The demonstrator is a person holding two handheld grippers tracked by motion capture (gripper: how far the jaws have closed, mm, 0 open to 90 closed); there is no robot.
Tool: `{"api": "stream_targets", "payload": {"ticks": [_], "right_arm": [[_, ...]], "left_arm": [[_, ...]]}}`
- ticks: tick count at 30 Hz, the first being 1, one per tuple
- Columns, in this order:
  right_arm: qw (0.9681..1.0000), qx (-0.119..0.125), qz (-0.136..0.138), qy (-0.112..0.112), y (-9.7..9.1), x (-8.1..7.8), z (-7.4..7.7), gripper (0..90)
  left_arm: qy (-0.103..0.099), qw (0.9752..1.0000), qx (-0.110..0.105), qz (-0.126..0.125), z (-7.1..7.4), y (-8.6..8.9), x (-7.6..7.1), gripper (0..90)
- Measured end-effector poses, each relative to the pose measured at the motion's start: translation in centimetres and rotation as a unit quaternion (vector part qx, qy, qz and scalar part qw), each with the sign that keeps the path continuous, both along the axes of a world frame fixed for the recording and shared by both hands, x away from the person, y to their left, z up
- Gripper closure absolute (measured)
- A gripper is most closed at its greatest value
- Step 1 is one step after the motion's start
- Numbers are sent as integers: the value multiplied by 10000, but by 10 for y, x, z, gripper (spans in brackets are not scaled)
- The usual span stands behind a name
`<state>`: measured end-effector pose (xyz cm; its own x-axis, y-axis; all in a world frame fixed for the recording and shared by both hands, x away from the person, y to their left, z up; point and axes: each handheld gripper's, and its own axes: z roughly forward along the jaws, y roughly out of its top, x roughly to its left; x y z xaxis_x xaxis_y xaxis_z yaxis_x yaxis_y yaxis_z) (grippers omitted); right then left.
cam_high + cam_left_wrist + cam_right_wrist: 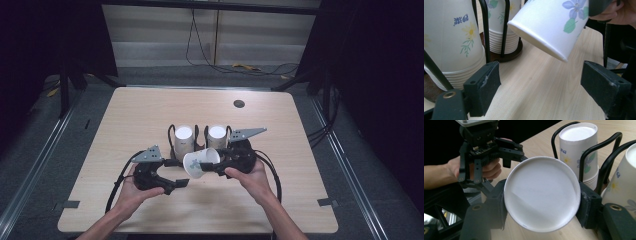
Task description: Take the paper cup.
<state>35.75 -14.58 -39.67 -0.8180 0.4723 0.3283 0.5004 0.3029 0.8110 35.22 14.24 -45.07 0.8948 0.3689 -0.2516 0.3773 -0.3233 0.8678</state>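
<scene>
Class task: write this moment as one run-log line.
right gripper: shut on cup | left gripper: open, empty | cup: tilted above table | stacks: in racks

cup (201,162): white paper, blue flower print
pose: tipped sideways, base facing left
place: near-centre, before the stacks

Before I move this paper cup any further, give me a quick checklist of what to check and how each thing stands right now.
1. Right gripper clamped on the paper cup: ok, jaws press both sides of its base.
2. Cup lifted off the table: ok, it hangs tilted above the wood in the left gripper view.
3. Left gripper free: ok, jaws open, nothing between them.
4. Cup apart from the left gripper: ok, a gap shows below its rim.
5. Two cup stacks seated upside down in the black wire holder: ok.
6. Cup undented: cannot tell, part of it is hidden.
</scene>
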Motion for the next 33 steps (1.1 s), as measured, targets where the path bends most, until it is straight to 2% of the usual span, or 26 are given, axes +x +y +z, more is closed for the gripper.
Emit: {"api": "stream_targets", "payload": {"ticks": [8, 14, 19, 21, 25, 33], "right_arm": [[9996, 252, 10, 142, 0, -4, -16, 372], [9990, 361, 76, 240, 1, -3, -22, 372], [9987, 362, 131, 340, 5, -5, -27, 371], [9985, 386, 144, 367, 5, -5, -28, 371], [9980, 411, 189, 444, 6, -6, -31, 371], [9977, 401, 280, 467, 10, -6, -33, 370]], "left_arm": [[-44, 9999, -65, -105, 1, 0, -3, 158], [-105, 9999, -70, -114, 0, 0, -5, 158], [-96, 9999, -8, -142, -5, -1, -6, 158], [-89, 9998, 83, -139, -6, -2, -6, 158], [-123, 9998, 7, -161, -6, -1, -5, 158], [-140, 9996, 28, -232, -8, -5, -6, 159]]}}
